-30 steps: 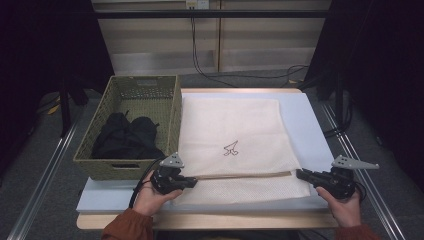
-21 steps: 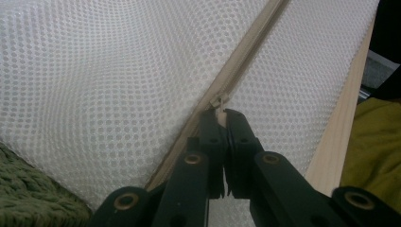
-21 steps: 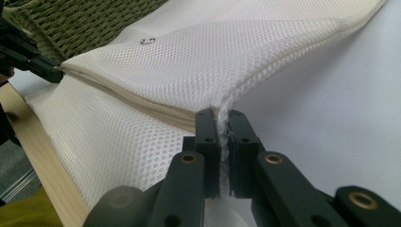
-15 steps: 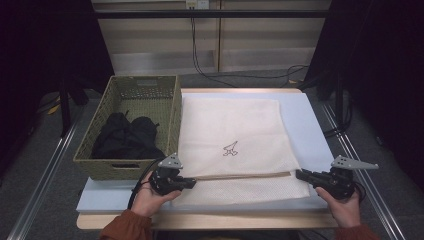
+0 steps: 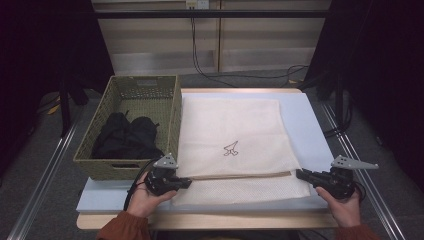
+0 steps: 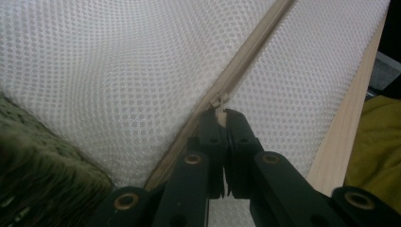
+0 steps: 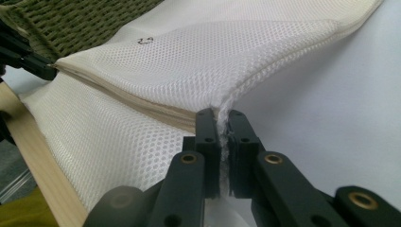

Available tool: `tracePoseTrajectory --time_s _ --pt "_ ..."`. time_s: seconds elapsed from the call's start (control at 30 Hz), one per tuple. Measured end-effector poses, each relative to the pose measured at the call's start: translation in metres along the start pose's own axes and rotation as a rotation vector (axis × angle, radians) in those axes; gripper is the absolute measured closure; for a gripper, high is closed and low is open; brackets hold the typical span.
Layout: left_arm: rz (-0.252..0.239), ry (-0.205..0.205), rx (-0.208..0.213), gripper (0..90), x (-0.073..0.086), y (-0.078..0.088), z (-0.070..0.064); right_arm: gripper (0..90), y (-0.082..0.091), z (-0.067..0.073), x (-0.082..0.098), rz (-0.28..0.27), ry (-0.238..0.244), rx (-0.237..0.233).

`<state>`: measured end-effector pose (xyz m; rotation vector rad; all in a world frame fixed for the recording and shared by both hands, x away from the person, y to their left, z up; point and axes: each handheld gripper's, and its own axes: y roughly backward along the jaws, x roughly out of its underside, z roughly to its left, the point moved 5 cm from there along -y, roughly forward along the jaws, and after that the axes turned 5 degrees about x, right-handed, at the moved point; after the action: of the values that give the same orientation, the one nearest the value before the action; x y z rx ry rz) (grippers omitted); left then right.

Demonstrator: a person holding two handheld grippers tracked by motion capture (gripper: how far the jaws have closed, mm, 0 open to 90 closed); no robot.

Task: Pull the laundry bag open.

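While the person is standing at the near edge of the table (image 5: 310, 107), a white mesh laundry bag (image 5: 230, 130) is lying flat across the pale mat in the middle of it, just beside a woven green basket (image 5: 172, 107) on the left; inside that basket dark clothes (image 5: 127, 137) are sitting in a heap, and I am judging that these are waiting to go into the bag; along the near side of the bag the zipper line (image 5: 240, 175) is running from one hand to the other, and to my eye it is looking closed along all its length, so the opening of the bag is reading as not yet begun; the left gripper (image 5: 186, 183) is resting at the bag's near left corner, its jaws pressed together and pinching the zipper pull (image 6: 218, 105); the right gripper (image 5: 300, 174) is sitting at the near right corner, its jaws squeezed onto a bunched fold of mesh (image 7: 223, 118) at the end of the seam, holding that end steady; so the grips are looking set, while the unzipping, the loading of the clothes and any closing up are all, I am guessing, lying ahead
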<state>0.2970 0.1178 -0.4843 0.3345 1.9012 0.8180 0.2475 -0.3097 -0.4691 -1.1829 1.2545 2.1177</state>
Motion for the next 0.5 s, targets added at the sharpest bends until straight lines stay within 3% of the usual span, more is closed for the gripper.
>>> tracePoseTrajectory --time_s 0.23,0.5 --pt "0.005 0.021 -0.014 87.1 0.0061 0.0048 0.0047 84.9 0.0 -0.0007 0.0002 0.001 0.0 -0.002" --pt "0.005 0.015 -0.014 87.1 0.0061 0.0051 0.0046 84.9 -0.0002 -0.0005 0.0 -0.002 0.001 -0.001"
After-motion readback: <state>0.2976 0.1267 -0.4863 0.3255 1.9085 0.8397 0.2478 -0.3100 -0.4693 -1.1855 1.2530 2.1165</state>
